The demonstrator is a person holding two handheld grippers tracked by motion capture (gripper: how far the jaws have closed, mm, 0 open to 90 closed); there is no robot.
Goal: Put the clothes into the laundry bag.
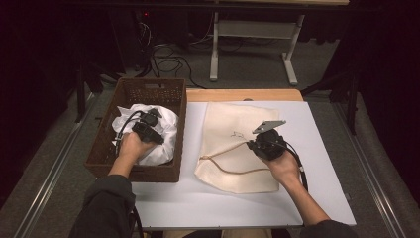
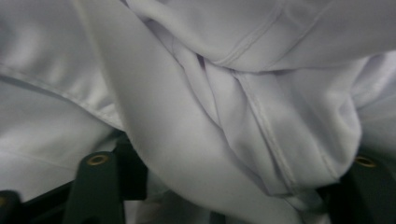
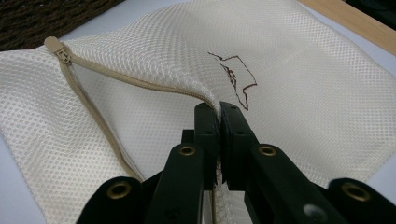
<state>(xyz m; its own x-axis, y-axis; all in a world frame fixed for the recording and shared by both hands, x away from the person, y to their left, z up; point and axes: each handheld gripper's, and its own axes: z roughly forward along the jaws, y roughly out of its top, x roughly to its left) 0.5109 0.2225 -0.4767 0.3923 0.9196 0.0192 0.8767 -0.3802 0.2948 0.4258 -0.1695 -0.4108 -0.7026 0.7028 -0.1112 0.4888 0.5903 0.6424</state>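
Observation:
A white cloth [image 1: 166,134] lies bunched in a brown wicker basket [image 1: 148,89] at the left. My left gripper [image 1: 152,118] is pushed down into it. In the left gripper view its black fingers [image 2: 95,186] stand wide apart with a thick fold of the white cloth [image 2: 196,140] between them, and the pads are buried. A cream mesh bag [image 1: 237,129] with a tan zipper [image 3: 70,74] lies flat on the white table top [image 1: 317,148]. My right gripper [image 3: 219,109] is shut on the bag's zipper edge and lifts it a little.
A wooden strip [image 1: 242,94] runs along the table's far edge. Beyond it are a floor with cables and a white table frame [image 1: 252,29]. The basket's right wall stands close to the bag's left edge.

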